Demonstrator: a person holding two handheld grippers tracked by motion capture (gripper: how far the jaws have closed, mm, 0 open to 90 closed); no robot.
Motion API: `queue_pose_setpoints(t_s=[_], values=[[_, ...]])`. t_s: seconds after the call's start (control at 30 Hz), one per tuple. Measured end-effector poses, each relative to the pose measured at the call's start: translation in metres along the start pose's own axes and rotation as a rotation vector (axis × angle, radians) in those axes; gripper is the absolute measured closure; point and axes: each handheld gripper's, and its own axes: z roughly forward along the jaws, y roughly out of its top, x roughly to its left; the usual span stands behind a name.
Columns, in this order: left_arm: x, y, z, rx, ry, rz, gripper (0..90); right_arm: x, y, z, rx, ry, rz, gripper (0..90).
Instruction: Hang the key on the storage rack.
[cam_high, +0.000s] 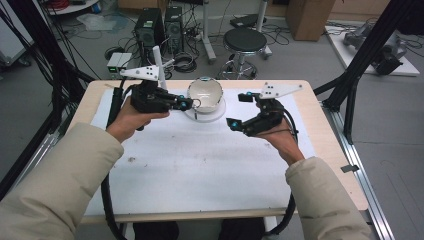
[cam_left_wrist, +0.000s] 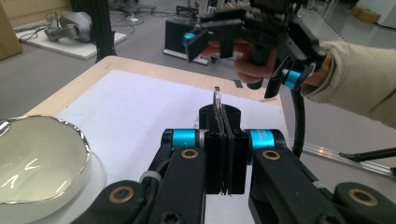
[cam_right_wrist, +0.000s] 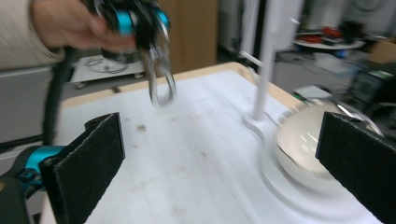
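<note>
While my left hand (cam_high: 131, 120) holds its tool (cam_high: 186, 104) up over the far left part of the table (cam_high: 325, 130), the jaws are pressed tight together on a small metal ring (cam_left_wrist: 217, 97). From the left tool's own camera only the ring's thin edge pokes up above the closed pads; from the right tool's camera it hangs down as a shiny loop (cam_right_wrist: 159, 84) below the blue-collared jaw tips. The ring is in the air, clear of the white mat (cam_high: 200, 165) that covers most of the table.

Just to the right of that tool sits a shallow glass bowl (cam_high: 205, 93) on a round white base (cam_high: 217, 114), near the far edge of the mat. A white post (cam_high: 159, 65) stands upright beside the bowl, rising from the same base as far as I can tell.

Further right, my right hand (cam_high: 284, 140) holds the other tool (cam_high: 236, 110) above the mat, well apart from the bowl. Its jaws are spread wide, with nothing between the two black pads (cam_right_wrist: 88, 163). Both tools point towards each other across the bowl.
</note>
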Motion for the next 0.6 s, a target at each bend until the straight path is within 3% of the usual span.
queue_pose_setpoints(t_s=[0.17, 0.27, 0.4, 0.6], values=[[0.007, 0.008, -0.016, -0.001, 0.021, 0.016, 88.4, 0.0, -0.025, -0.024, -0.025, -0.096, 0.016, 0.3], [0.013, 0.012, -0.025, 0.011, 0.04, 0.02, 88.4, 0.005, -0.04, -0.043, -0.086, -0.163, -0.003, 0.4], [0.02, 0.015, -0.036, 0.035, 0.06, 0.036, 88.4, 0.009, -0.051, -0.054, -0.14, -0.174, -0.006, 0.4], [0.031, 0.013, -0.049, 0.114, 0.096, 0.056, 88.4, 0.012, -0.083, -0.074, -0.219, -0.253, 0.013, 0.4]])
